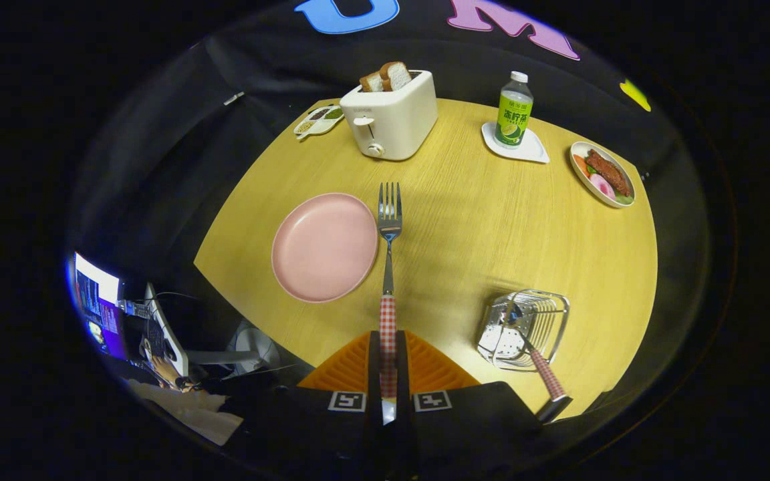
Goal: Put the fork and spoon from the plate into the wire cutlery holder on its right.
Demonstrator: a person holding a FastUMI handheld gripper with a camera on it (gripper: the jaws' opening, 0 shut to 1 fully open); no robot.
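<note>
Your tongs (pixel 388 364) are clamped tight on the fork (pixel 389 267) by its checked handle, tines pointing ahead, held above the surface (pixel 478 227) just right of the empty pink plate (pixel 324 246). The spoon (pixel 537 364) already sits in the wire holder (pixel 525 327), handle sticking out toward you, off right of the tongs. Beyond the fork: toaster (pixel 393 113) with bread, bottle (pixel 514 110) on a coaster, food dish (pixel 603 174) far right.
</note>
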